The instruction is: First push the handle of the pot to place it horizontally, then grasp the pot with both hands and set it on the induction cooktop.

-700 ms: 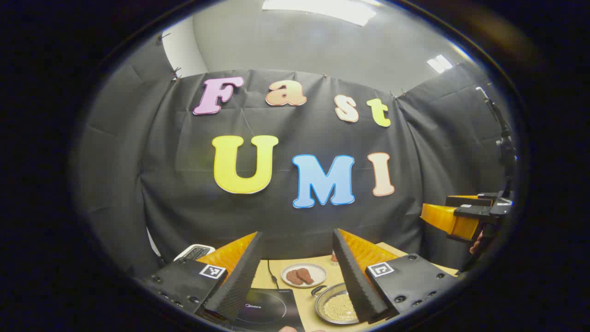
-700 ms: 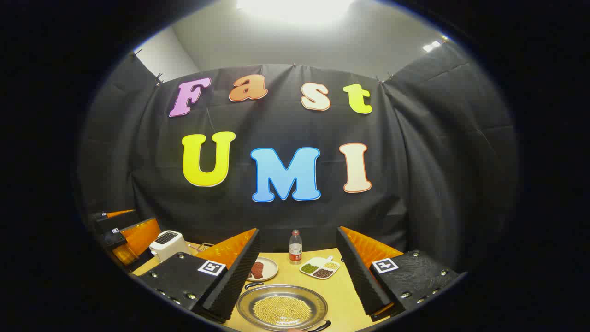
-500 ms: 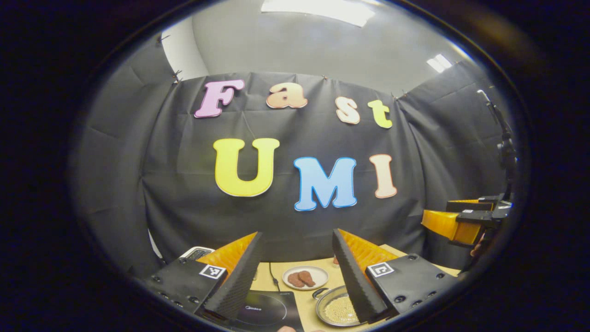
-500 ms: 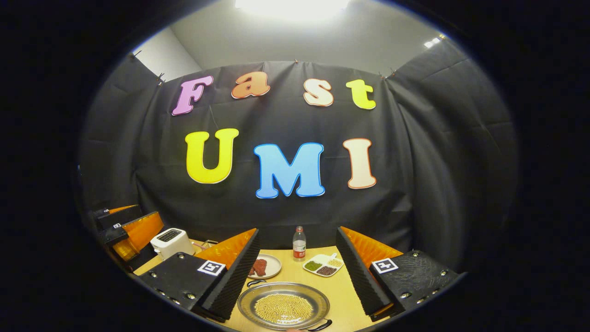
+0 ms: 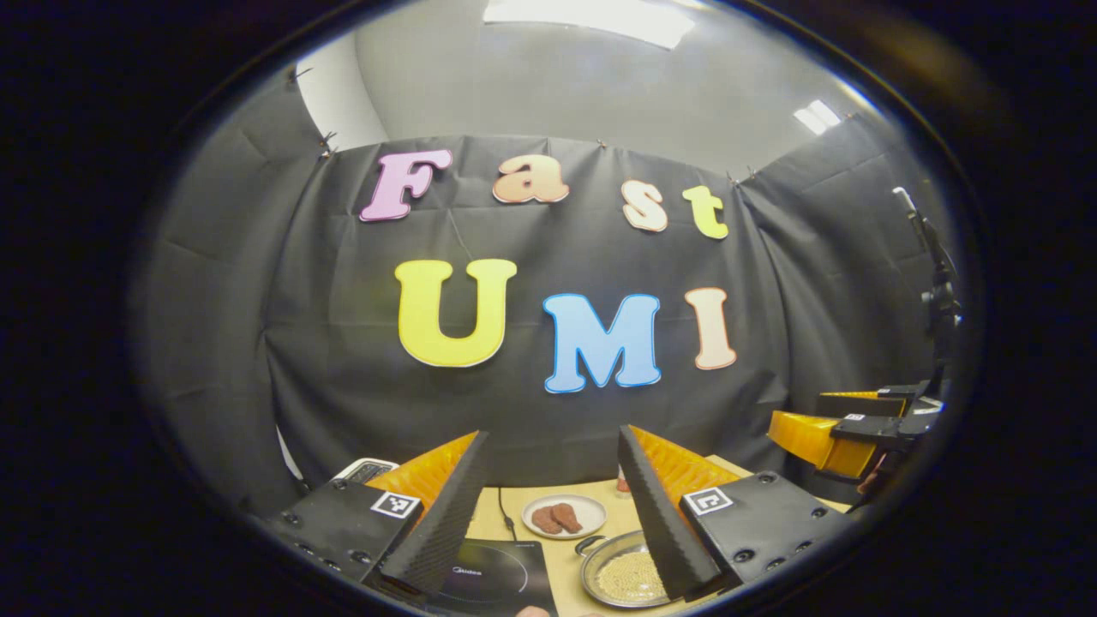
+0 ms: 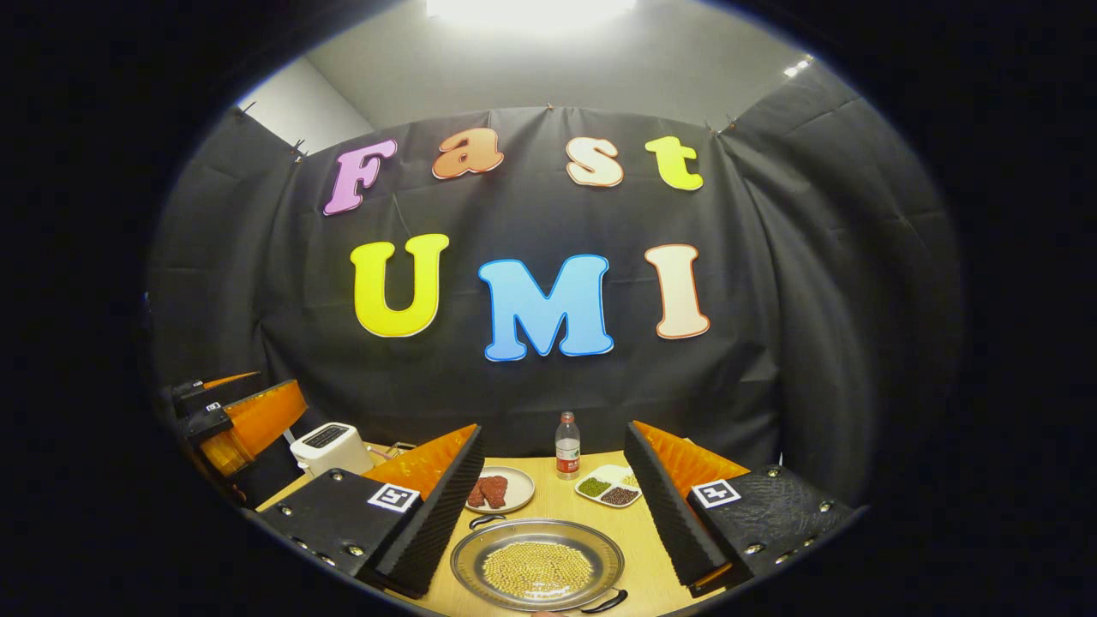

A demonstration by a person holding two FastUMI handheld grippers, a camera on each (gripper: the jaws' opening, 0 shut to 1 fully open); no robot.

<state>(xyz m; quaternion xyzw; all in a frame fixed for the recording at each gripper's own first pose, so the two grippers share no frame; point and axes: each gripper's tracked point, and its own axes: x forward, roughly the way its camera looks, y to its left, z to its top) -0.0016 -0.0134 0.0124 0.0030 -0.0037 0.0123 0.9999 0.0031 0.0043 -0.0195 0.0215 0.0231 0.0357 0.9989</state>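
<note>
One pot [image 6: 537, 566] of yellow beads, with two black handles. One cooktop [image 5: 493, 576]. One round plate [image 6: 497, 489] carrying two pieces of meat. One bottle [image 6: 566, 446]. One divided dish [image 6: 610, 486] of grains. One toaster [image 6: 331, 446]. Two tongs: left [image 5: 553, 506], right [image 6: 553, 501]. One counter [image 6: 651, 574]

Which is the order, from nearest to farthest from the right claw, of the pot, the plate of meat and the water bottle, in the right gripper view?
1. The pot, just ahead of the right claw, low between its fingers.
2. The plate of meat, behind the pot, toward the left finger.
3. The water bottle, upright at the table's far edge, near the wall.
</note>
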